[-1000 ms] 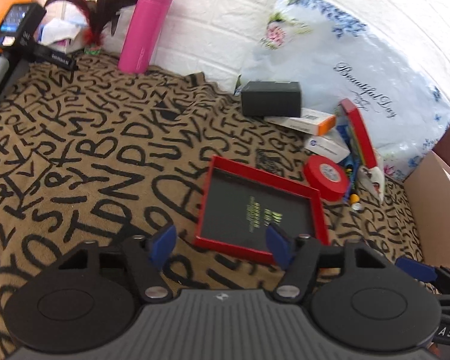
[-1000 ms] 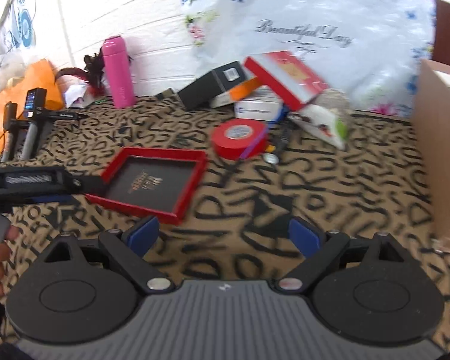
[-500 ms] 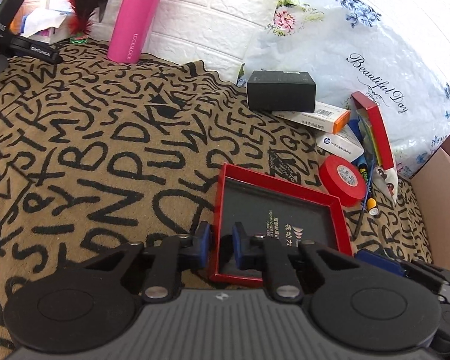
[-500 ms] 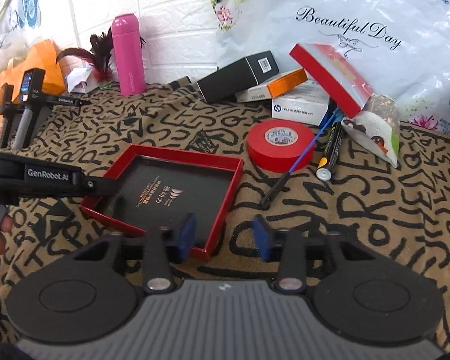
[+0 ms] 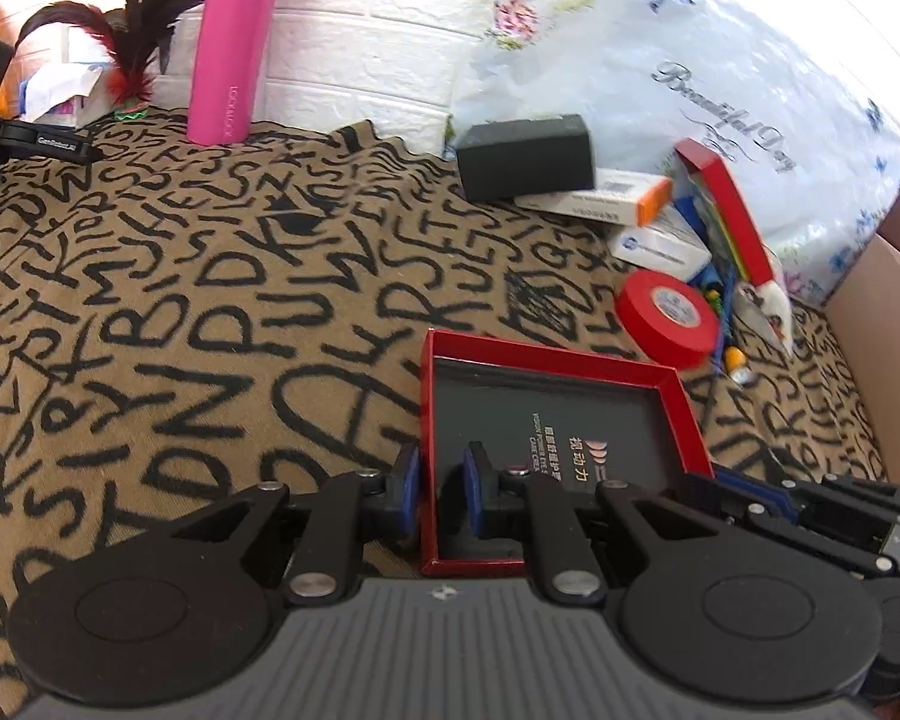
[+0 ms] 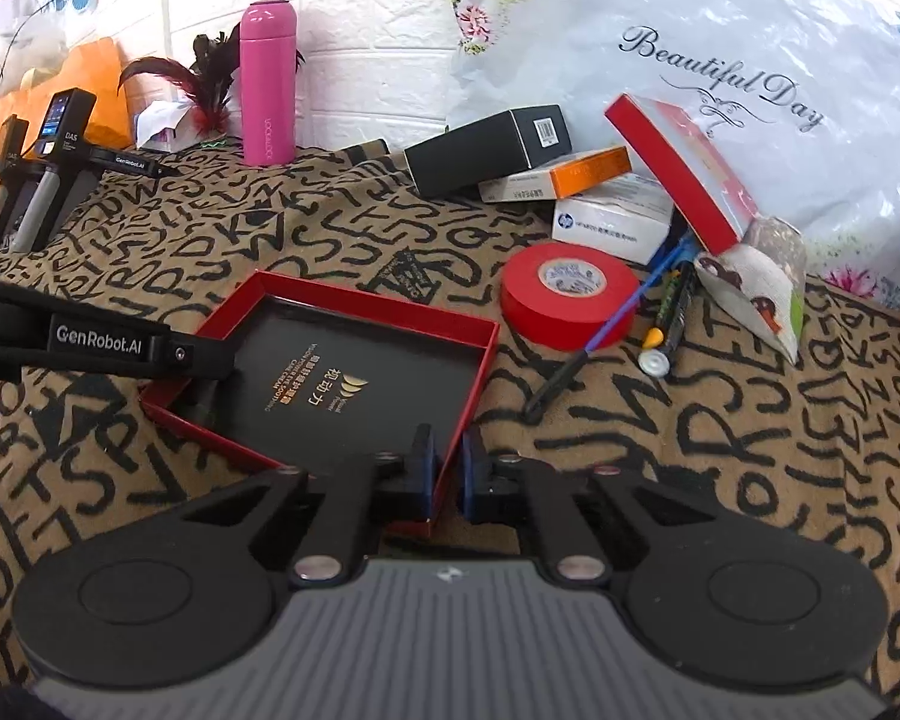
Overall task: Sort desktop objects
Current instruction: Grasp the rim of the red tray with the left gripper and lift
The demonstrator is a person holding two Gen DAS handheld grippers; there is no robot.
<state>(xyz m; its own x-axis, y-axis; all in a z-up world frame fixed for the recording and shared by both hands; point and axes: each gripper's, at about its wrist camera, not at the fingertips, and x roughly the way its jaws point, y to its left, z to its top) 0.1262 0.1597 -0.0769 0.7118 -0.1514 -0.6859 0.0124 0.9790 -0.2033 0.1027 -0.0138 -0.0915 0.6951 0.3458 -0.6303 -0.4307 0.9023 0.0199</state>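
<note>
Letter-print cloth (image 5: 222, 324) covers the desk, white brick wall behind w/ a pink bottle (image 5: 234, 42). Shallow red box lid (image 5: 546, 420) lies flat mid-cloth, near the red tape roll (image 6: 567, 294) and the box pile but apart from both. Left gripper (image 5: 441, 495) is pinched narrow on the lid's left wall; right gripper (image 6: 447, 474) is pinched on the opposite wall near a corner. Step looks like a two-handed grasp, lift not begun. Next move prob needs both ends raised together & level, else the thin wall may slip or twist.
</note>
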